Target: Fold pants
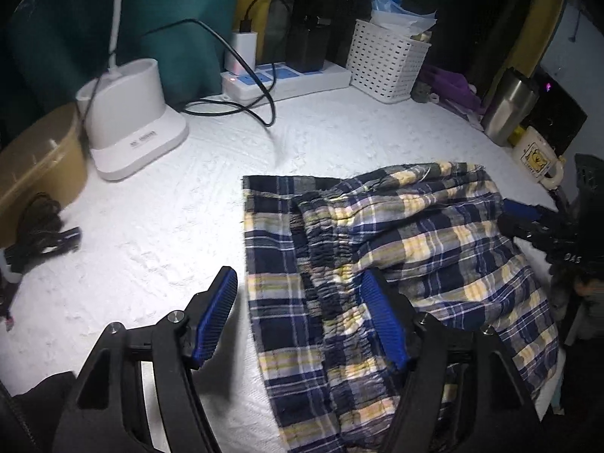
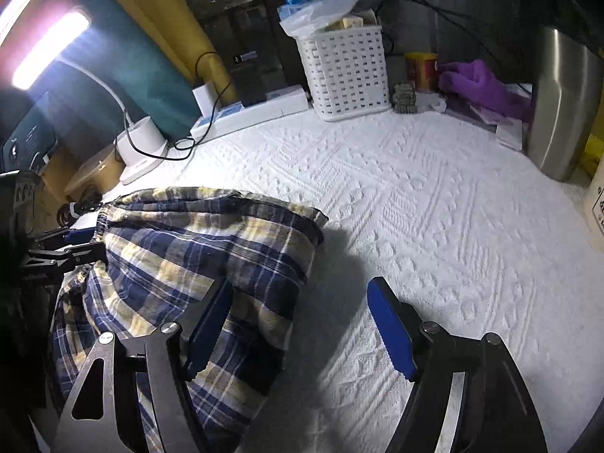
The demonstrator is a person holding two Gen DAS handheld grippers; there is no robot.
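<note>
Plaid pants in navy, yellow and white lie bunched on the white textured cloth, folded over with the gathered waistband running down the middle. My left gripper is open over the pants' left edge, one finger off the fabric, the other on it. In the right wrist view the pants lie at the left. My right gripper is open over their right edge, its left finger on the fabric. The right gripper also shows in the left wrist view at the pants' far right side.
At the back stand a white lamp base, a power strip with cables, a white basket, purple cloth, a steel tumbler and a mug. A tan box sits at the left.
</note>
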